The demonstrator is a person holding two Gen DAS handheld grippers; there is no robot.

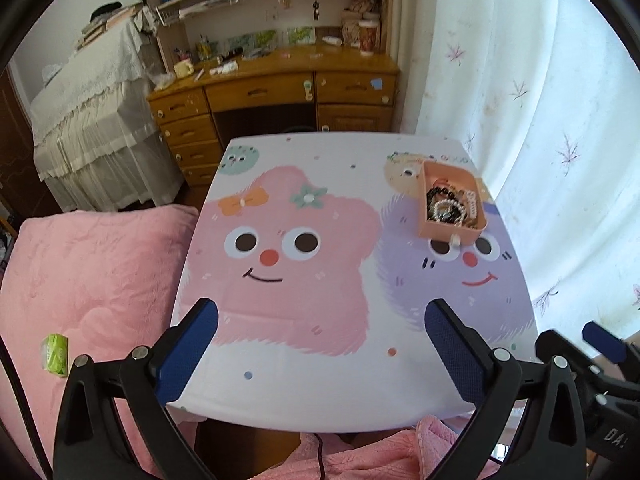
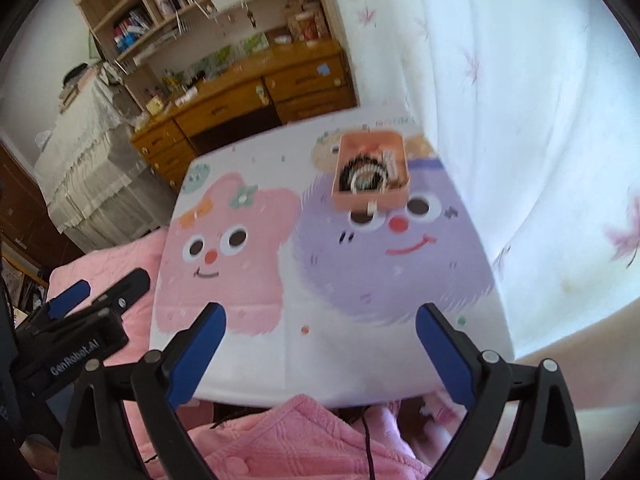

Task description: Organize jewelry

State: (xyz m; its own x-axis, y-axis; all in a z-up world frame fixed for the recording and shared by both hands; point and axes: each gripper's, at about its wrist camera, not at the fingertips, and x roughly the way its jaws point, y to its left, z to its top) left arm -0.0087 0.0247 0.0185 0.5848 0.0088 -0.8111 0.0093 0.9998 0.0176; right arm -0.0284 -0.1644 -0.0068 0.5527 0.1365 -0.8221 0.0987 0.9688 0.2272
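Small table with a cartoon-printed white cover (image 1: pixel 304 380), bare apart from the peach rectangular plastic tray (image 1: pixel 448 236) at its far right corner, which keeps the beaded bracelets (image 1: pixel 444 210) gathered; left gripper (image 1: pixel 320 344) and right gripper (image 2: pixel 320 344) hover above the near edge, jaws wide and empty, apparently done.

The left gripper (image 2: pixel 96 300) body reads "GenRobot.AI"; the right gripper (image 1: pixel 596 344) body shows only "DA".

Peach tray (image 1: pixel 448 236) holds heaped bead bracelets (image 1: pixel 448 208).
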